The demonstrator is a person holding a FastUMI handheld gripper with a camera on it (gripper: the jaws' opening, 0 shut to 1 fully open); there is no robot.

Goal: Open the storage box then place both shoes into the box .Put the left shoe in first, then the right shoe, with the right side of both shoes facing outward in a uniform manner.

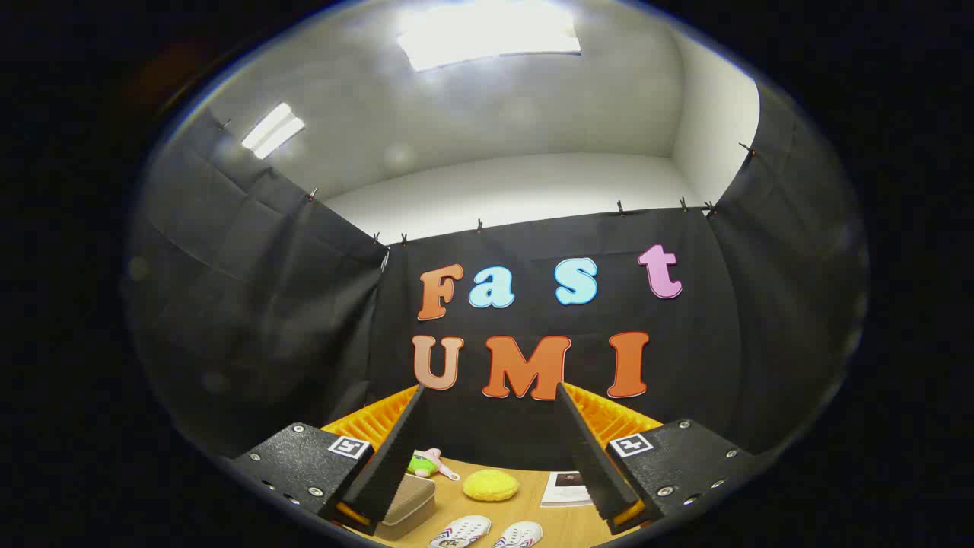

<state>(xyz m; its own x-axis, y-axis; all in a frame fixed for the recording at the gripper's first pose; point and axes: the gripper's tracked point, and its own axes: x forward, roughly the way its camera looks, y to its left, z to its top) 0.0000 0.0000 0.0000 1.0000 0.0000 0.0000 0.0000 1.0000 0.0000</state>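
On the wooden surface (pixel 533 517) the closed storage box (pixel 409 505) sits low beside the claw's (pixel 487 396) left finger, with both white shoes (pixel 487 533) just right of it, toes pointing away. The claw is spread wide, empty, aimed well above them.

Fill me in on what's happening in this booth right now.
A person holds a gripper raised above a wooden table, its fingers spread wide with nothing between them. Below and ahead of the fingers lie two white shoes, side by side. A tan storage box sits by the left finger, its lid apparently closed. Beyond are a yellow sponge, a small green toy and a paper sheet.
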